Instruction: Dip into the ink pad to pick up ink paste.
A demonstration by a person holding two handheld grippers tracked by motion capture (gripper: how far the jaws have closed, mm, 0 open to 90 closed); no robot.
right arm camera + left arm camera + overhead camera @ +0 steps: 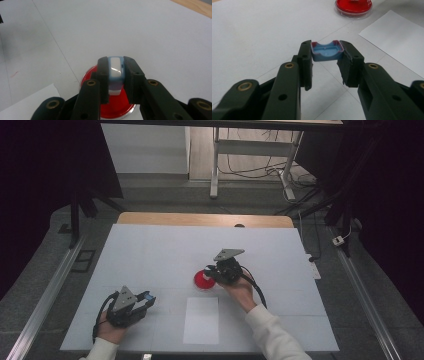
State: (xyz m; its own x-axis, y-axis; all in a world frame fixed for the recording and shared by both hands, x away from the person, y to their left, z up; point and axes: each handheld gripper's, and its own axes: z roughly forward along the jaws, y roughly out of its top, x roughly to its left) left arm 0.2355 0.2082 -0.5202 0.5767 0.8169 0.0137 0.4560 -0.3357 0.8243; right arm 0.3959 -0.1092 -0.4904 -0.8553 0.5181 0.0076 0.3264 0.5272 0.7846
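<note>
My left gripper [148,298] rests low near the table's front left, shut on a small blue tray-shaped piece [326,52] with a dark red rim. In the left gripper view its jaws [327,56] pinch that piece from both sides. My right gripper [208,271] hangs over a round red dish [202,281] near the table's middle. It is shut on a small blue and white block [115,72], held just above the red dish [117,106]. The dish [353,6] also sits far off in the left gripper view.
A white sheet of paper [201,320] lies flat near the front edge, between the two hands, with its corner [30,102] beside the dish. The white tabletop [160,250] has a wooden strip along its far edge. Metal rails run along both sides.
</note>
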